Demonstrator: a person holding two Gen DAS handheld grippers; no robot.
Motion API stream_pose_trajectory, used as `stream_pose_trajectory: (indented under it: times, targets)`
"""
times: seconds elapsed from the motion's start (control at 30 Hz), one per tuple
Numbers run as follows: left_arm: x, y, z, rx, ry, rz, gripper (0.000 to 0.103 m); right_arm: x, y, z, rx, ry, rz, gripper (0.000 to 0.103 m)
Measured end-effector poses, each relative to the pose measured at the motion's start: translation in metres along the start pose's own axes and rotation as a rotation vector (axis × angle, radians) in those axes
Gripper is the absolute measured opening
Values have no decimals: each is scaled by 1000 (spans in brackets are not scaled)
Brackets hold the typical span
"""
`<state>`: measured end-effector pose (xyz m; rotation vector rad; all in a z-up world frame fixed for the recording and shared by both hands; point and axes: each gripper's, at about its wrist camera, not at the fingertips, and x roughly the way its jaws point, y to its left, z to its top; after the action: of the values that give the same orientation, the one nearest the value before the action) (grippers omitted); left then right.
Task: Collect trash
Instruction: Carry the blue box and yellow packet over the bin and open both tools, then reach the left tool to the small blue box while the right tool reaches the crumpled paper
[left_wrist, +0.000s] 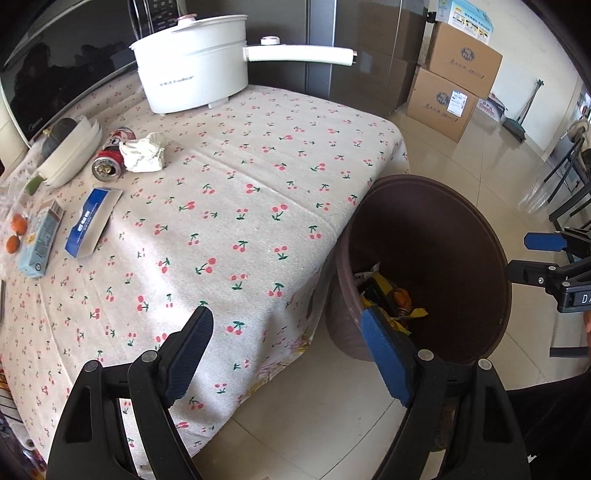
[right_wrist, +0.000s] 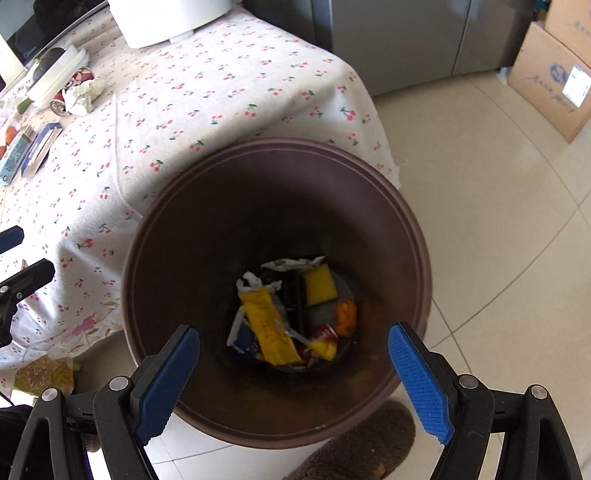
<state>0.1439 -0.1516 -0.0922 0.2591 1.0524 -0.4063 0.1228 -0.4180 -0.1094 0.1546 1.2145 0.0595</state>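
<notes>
1. Far left of the left wrist view: light blue carton (left_wrist: 40, 242) and blue box (left_wrist: 92, 221) lying on the cherry tablecloth (left_wrist: 258, 155); crushed can (left_wrist: 110, 160) touching crumpled paper (left_wrist: 142, 153) above them.
2. Bottom centre: left gripper (left_wrist: 286, 350) wide open, holding nothing; risk of snagging the loose cloth when pinching flat boxes.
3. Right: brown bin (right_wrist: 155, 221) with wrappers inside; right gripper (right_wrist: 293, 373) above it, wide open, empty; can may roll away.

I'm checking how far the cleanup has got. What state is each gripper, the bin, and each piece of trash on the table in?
left gripper: open, empty
right gripper: open, empty, above the bin
bin: upright, uncovered, wrappers at the bottom
can: crushed, on its side
paper wad: crumpled, against the can
blue box: lying flat
pot: upright, lidded
</notes>
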Motion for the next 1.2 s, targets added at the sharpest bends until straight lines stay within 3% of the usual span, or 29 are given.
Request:
stream_pose_trajectory:
  times: [0.37,0.8,0.93,1.2]
  targets:
    - [-15,56,-9,-111,-13,57,85,-2,44,22,-53,-24,23,87]
    - [-30,159,-25,-273,-3,135,85,13,125,53,-123,-29,70,88]
    - [-22,192,-13,-300,0,136,85,21,150,71,-164,-31,65,88]
    - [24,229,37,-212,-17,120,85,45,194,122,-258,-56,85,89]
